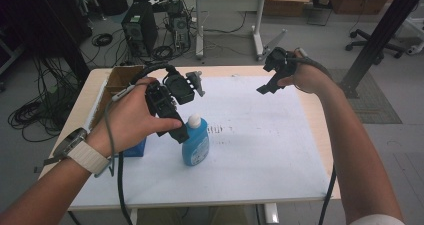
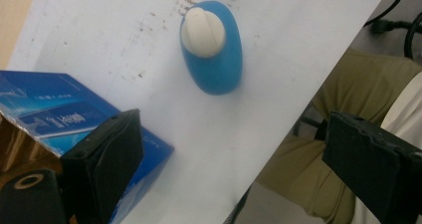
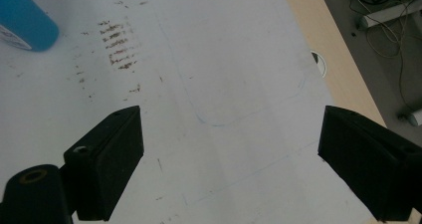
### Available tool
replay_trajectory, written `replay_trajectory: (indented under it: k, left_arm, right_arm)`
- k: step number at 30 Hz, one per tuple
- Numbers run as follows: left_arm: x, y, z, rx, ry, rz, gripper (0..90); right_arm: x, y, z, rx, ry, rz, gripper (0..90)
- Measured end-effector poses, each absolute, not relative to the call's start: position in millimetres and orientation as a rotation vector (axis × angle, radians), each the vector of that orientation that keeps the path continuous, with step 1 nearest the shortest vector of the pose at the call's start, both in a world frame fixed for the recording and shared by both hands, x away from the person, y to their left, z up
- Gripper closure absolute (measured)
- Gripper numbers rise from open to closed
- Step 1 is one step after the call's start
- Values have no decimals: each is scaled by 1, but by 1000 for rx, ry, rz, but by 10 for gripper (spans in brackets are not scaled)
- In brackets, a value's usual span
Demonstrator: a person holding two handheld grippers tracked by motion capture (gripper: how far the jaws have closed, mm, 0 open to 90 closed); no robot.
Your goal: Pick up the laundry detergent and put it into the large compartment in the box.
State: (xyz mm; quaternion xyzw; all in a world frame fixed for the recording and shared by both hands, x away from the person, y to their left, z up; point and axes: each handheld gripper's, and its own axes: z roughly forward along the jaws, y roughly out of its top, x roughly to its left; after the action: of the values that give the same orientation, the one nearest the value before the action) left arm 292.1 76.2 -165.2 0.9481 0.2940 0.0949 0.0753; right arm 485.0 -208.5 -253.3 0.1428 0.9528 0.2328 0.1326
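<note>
A blue bottle (image 1: 196, 144) with a white cap stands upright on the white sheet (image 1: 260, 150) left of the middle. In the left gripper view the bottle (image 2: 219, 59) shows from above, ahead of the jaws. My left gripper (image 1: 188, 110) hangs over the bottle, open, its jaws wide apart and touching nothing (image 2: 239, 157). My right gripper (image 1: 270, 69) is held up over the far right of the sheet, open and empty (image 3: 239, 157). In the right gripper view a corner of the bottle (image 3: 22, 20) sits at the upper left, far from the jaws.
A blue carton (image 1: 135, 147) lies left of the bottle, next to an open cardboard box (image 1: 120, 80) at the table's left edge. Brown smudges (image 3: 117, 47) mark the sheet. Beyond the table are computer towers (image 1: 140, 30), floor cables, a desk and a black post (image 1: 380, 35).
</note>
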Motion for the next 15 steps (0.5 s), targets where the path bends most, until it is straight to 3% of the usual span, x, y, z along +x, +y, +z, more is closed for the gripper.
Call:
replay_trajectory:
  k: [15]
  left_arm:
    - [310, 78, -170, 2754, 1092, 251, 95]
  right_arm:
    - [485, -208, -253, 418, 2761, 676, 107]
